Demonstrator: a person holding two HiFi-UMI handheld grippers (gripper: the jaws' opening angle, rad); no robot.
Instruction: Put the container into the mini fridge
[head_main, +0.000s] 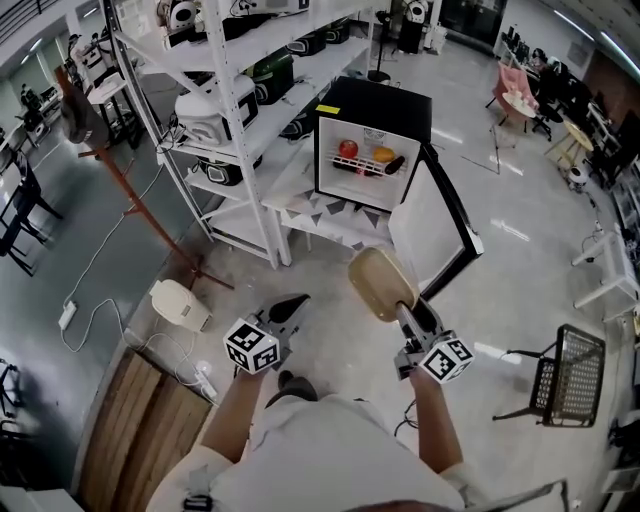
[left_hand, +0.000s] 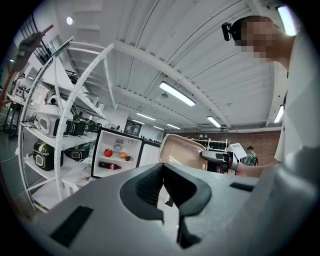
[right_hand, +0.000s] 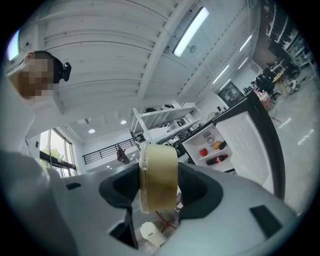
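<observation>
The right gripper (head_main: 402, 308) squeezes the tan container (head_main: 379, 284) and holds it up in the air, well apart from the open mini fridge (head_main: 378, 104) ahead, while the left gripper (head_main: 292, 304) is closed tight with nothing in it.

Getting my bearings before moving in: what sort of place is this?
Probably a lab or workshop, not a home: shelving stacked with kitchen appliances, a mini fridge on a low stand, desks across an open floor.
</observation>
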